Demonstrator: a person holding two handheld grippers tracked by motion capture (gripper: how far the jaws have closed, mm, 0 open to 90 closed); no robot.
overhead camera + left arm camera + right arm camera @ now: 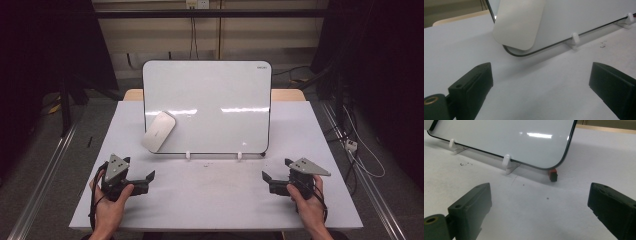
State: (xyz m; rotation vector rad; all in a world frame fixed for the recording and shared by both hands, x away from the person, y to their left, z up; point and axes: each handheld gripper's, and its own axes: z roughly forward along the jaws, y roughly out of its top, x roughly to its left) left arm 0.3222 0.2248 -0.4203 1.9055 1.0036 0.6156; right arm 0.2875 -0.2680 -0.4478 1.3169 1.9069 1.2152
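Here, both the left gripper [146,179] and the right gripper [268,179] rest near the table's [215,200] front edge with fingers spread, empty, while the white eraser [159,131] clings to the upright whiteboard's [220,95] lower left corner.

Pale grey table [210,200] in the middle, with a strip of light wood [287,94] peeking out behind its far edge. Grey floor [45,150] on both sides, crossed by metal rails [47,170]. Beige wall [165,37] at the back, cables [192,35] hanging down it. Dark shapes, possibly curtains [45,45], in both far corners.
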